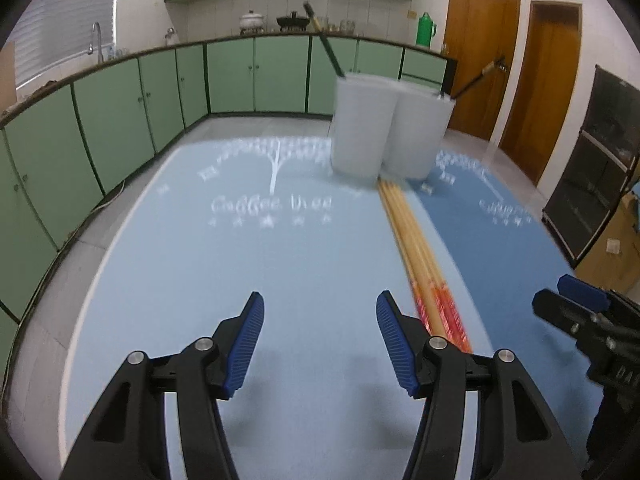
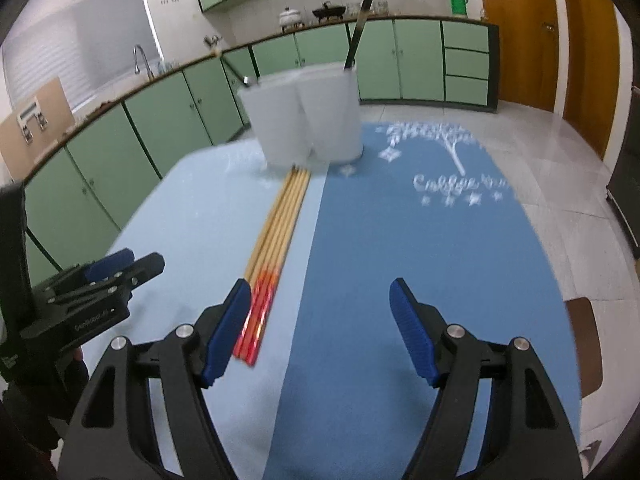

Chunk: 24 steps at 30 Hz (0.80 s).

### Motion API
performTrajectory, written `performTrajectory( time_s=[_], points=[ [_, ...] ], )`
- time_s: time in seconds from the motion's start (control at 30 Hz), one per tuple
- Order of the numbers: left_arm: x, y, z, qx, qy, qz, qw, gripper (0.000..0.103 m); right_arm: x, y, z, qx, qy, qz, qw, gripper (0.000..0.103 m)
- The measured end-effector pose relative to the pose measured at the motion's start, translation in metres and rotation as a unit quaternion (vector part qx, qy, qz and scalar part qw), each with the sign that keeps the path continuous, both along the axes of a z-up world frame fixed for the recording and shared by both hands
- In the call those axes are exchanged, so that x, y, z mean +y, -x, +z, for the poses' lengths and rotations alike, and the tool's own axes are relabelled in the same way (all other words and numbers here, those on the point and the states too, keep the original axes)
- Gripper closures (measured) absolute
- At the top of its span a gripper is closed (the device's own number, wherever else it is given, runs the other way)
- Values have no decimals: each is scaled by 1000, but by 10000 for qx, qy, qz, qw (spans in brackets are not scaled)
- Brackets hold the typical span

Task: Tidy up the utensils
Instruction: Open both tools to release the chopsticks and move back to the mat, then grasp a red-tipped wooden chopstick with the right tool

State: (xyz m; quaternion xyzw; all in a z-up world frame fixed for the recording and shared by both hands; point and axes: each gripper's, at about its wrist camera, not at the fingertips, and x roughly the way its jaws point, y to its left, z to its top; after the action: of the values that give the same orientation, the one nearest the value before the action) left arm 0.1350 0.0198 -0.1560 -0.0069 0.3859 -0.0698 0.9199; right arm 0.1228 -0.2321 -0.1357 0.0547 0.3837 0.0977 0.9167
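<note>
Chopsticks (image 2: 276, 248) lay bundled on the mats' seam, running toward the cups (image 2: 304, 120) at twelve o'clock. Both the left gripper (image 1: 320, 344) and right gripper (image 2: 320, 332) stood apart, empty; best pinch near the red ends.

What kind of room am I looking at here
Most likely a home kitchen: green cabinets run under a long counter, with a sink tap and a white pot standing on it.

Even, cool indoor light; motion blur smears the far cups (image 1: 384, 132), fisheye bends and darkens edges.
</note>
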Motion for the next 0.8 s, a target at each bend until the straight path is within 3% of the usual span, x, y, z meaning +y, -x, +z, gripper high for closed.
performTrajectory(
  time_s=[0.4, 0.8],
  points=[
    [-1, 5, -30, 375, 1, 39, 9993, 45, 28, 8, -30, 357, 360, 252, 9984, 36],
    [-1, 4, -32, 395, 11, 47, 9992, 45, 37, 2, -38, 440, 788, 226, 9957, 40]
  ],
)
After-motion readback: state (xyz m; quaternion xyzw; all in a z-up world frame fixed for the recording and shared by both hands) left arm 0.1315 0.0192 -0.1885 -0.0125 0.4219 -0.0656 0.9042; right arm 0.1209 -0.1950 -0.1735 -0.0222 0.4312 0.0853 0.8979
